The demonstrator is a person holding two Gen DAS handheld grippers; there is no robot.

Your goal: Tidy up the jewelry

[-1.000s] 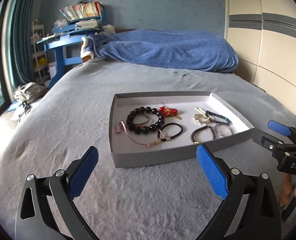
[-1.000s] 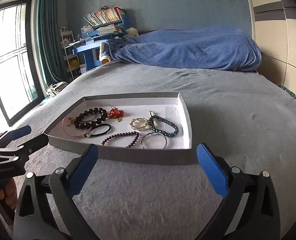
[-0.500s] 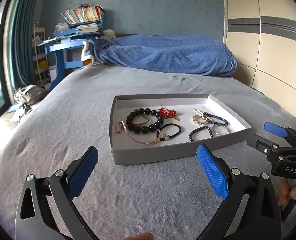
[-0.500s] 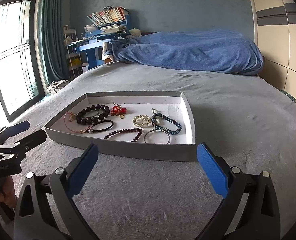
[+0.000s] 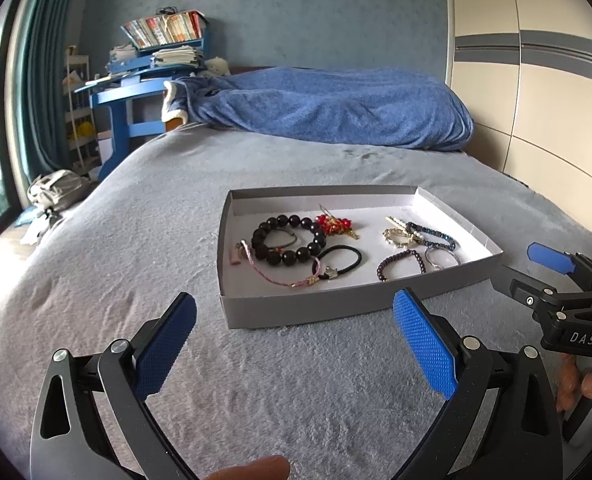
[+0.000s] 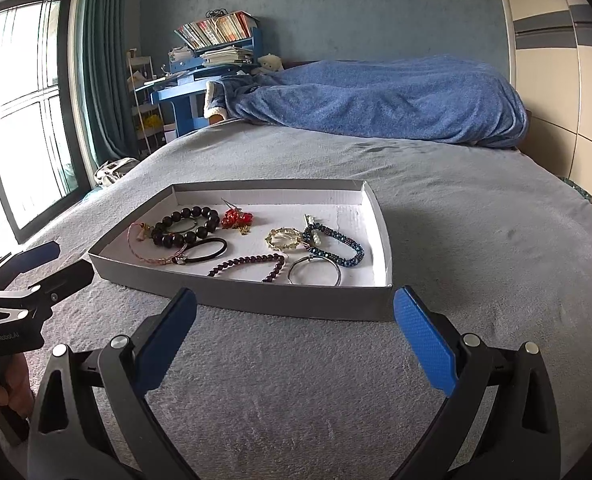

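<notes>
A shallow grey box (image 5: 296, 310) (image 6: 255, 300) with a white floor lies on the grey bed. Inside it are a black bead bracelet (image 5: 287, 240) (image 6: 185, 226), a red bead charm (image 5: 333, 225) (image 6: 236, 218), a black hair tie (image 5: 338, 262) (image 6: 203, 250), a pink cord bracelet (image 5: 271, 274) (image 6: 143, 250), a dark purple bead bracelet (image 5: 400, 264) (image 6: 251, 266), a silver ring bangle (image 5: 442, 256) (image 6: 314, 272), a gold piece (image 5: 396, 237) (image 6: 283, 238) and a blue beaded bracelet (image 5: 432, 234) (image 6: 334, 242). My left gripper (image 5: 293, 346) and right gripper (image 6: 293, 346) both stand open, short of the box, with nothing held.
A blue blanket (image 5: 328, 108) is heaped at the far end of the bed. A blue desk (image 5: 131, 96) with books stands at the back left, a wardrobe (image 5: 536, 60) on the right, a window (image 6: 19, 100) on the left. Grey bedspread (image 6: 476, 220) surrounds the box.
Both wrist views have drawn back and tilted up slightly, so the box sits a little lower and farther. Both grippers stay open. A fingertip has appeared at the bottom of the left wrist view.
</notes>
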